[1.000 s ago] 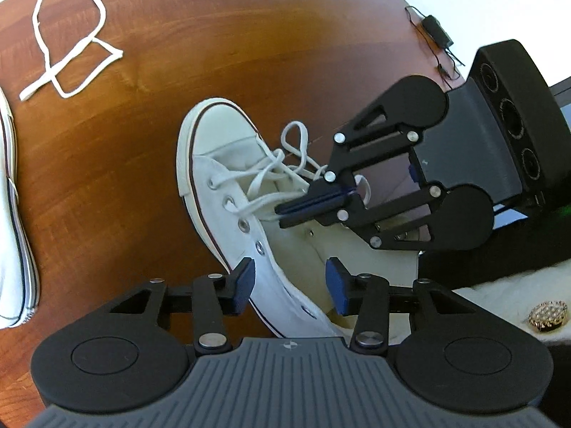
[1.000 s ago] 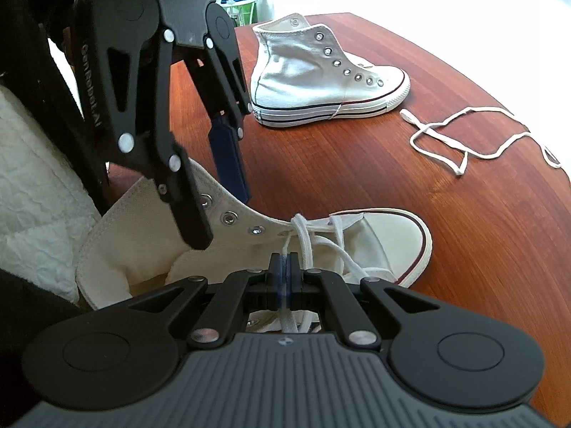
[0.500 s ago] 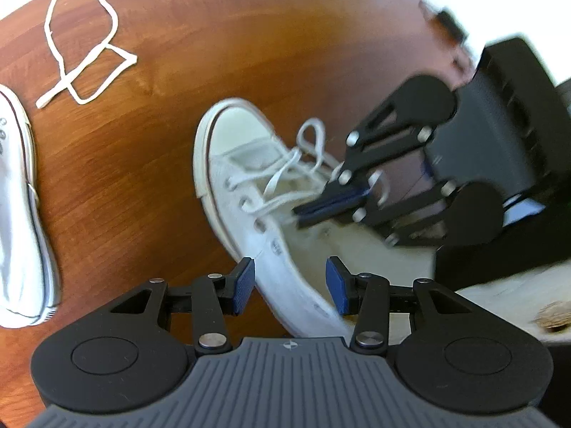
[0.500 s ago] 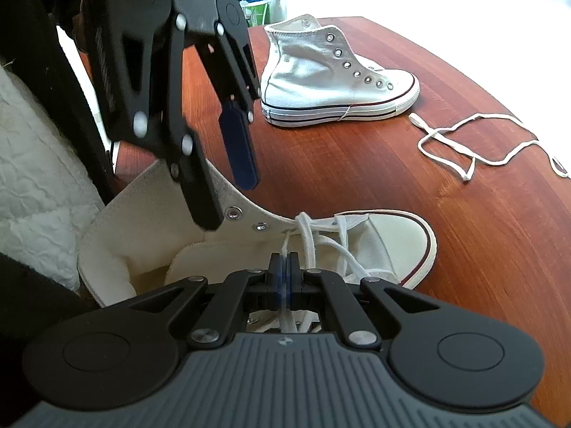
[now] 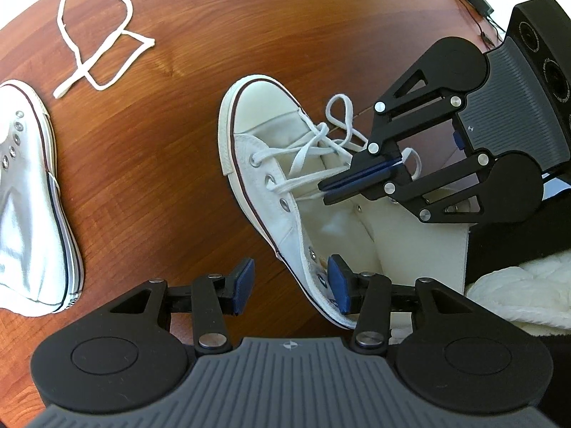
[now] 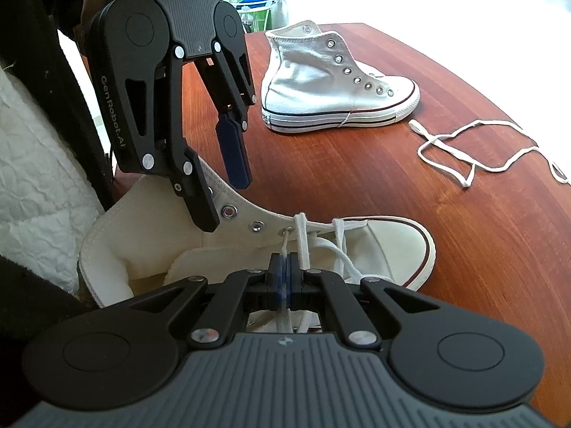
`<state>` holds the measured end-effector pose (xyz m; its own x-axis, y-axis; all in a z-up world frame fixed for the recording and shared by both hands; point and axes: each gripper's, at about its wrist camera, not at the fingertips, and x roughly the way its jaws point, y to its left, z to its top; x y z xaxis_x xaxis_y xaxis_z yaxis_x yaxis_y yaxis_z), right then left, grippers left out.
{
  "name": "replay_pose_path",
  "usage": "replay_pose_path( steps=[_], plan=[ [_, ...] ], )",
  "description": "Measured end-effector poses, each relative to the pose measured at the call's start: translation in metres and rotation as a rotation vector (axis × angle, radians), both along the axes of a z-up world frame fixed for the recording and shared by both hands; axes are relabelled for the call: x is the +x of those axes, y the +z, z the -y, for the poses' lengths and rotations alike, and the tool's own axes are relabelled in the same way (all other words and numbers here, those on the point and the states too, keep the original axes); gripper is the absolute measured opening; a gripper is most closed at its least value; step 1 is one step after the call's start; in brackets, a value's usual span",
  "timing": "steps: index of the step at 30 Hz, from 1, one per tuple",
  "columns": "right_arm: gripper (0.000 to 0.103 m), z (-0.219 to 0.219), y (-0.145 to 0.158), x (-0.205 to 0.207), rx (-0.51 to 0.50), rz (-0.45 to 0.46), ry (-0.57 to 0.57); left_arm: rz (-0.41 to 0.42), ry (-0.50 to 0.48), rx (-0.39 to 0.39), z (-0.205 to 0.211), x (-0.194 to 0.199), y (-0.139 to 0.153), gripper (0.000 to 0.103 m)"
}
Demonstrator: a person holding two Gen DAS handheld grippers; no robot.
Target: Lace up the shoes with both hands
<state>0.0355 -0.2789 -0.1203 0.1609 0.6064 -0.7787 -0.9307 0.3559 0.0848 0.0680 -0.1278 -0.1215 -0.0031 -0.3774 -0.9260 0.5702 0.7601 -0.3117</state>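
1. Reddish-brown wooden table point(image 5: 185, 164) fills both views, with bright washed-out floor beyond its far edge.
2. Near its front edge lies a white high-top shoe point(image 5: 264, 132), toe pointing away from the person, its lower eyelets crossed by a white lace point(image 5: 303, 149) while the upper eyelets stand empty.
3. From the right, the right gripper point(image 5: 326, 190) reaches over the shoe's open tongue, jaws pressed together on a strand of that lace; in its own view the strand runs up between the blue pads point(image 6: 283, 278).
4. Over the shoe's ankle collar hangs the left gripper point(image 5: 291, 281), pointing steeply down, jaws spread; its right pad seems to be just at the eyelet row, though whether it touches is unclear.
5. Far left stands a second white high-top point(image 6: 339, 82), unlaced.
6. Beside its toe a loose lace point(image 5: 103, 35) lies tangled on the wood.
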Motion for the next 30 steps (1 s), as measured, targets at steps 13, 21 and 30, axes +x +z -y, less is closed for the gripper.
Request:
replay_pose_path(
  steps=[13,21,30],
  plan=[
    [0.002,-0.009,-0.007,0.007,-0.022,0.003,0.006,0.079,0.05,-0.147,-0.019,0.004,0.026,0.047],
    [0.002,-0.014,-0.009,0.007,-0.022,0.012,-0.009,0.154,0.104,-0.171,-0.034,0.012,0.039,0.047],
    [0.002,-0.018,-0.007,0.006,-0.027,0.013,-0.025,0.358,-0.236,0.065,0.008,-0.008,0.023,0.038]
  ],
)
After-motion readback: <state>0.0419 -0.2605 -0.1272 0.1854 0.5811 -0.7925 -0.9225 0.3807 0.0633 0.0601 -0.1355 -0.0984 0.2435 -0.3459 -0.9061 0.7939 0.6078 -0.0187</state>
